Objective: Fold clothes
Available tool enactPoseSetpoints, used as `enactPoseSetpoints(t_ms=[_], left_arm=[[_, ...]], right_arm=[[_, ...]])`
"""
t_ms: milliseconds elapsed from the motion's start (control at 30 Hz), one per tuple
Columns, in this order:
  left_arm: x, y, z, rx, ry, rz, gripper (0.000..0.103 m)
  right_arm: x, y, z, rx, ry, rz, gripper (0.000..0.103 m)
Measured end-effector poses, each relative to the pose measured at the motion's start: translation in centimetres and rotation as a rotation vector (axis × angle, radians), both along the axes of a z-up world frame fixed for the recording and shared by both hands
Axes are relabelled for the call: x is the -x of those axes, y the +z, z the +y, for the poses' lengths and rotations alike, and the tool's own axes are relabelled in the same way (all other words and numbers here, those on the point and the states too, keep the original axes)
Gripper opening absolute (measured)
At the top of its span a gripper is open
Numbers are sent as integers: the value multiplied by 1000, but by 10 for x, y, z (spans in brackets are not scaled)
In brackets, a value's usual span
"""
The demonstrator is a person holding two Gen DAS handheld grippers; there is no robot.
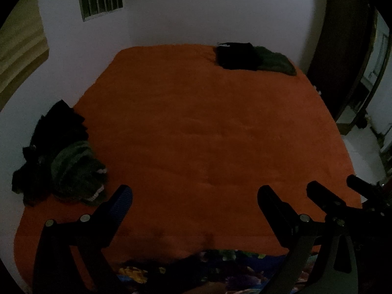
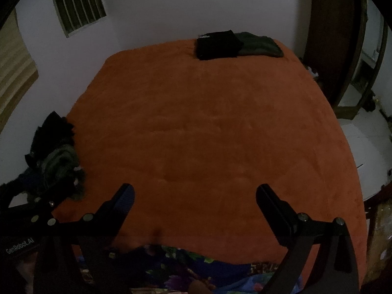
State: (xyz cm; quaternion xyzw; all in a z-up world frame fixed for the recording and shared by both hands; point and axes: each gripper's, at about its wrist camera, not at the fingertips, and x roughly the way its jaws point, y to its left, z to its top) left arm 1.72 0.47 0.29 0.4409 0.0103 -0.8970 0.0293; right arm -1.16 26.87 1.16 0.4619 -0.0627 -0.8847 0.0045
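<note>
Left wrist view | left gripper (image 1: 194, 191) spread, empty | right gripper (image 2: 195, 191) likewise | unfolded clothes pile (image 1: 61, 161) lower left on orange bed (image 1: 208, 127), nearer left gripper | folded stack (image 1: 252, 58) upper right

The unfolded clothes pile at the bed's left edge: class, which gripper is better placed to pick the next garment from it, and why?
Probably the left gripper. The unfolded clothes pile lies just beyond its left finger, while the right gripper is further over on the orange bedcover. Both grippers are open and empty.
</note>
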Motion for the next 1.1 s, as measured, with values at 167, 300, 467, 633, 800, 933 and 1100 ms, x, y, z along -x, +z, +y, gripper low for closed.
enactPoseSetpoints(t_ms=[167,300,467,633,800,933,1100], left_arm=[[-2,-2,5,-10,1,0,102],[2,-3,0,-8,4,-13,102],[10,1,-11,-47,20,-25,102],[6,1,-20,-34,44,-4,102],[3,-1,-22,-51,47,1,101],[4,-3,-30,-115,3,-8,93],[-2,-5,-36,-143,-10,-3,69]], right_arm=[[0,2,-5,8,0,9,100],[-4,-2,-4,-11,-2,14,100],[-6,-4,-6,-33,-3,19,100],[-5,-4,-3,-21,-7,15,100],[2,-1,-2,-37,-2,12,100],[3,6,0,51,46,27,100],[3,15,2,82,63,69,84]])
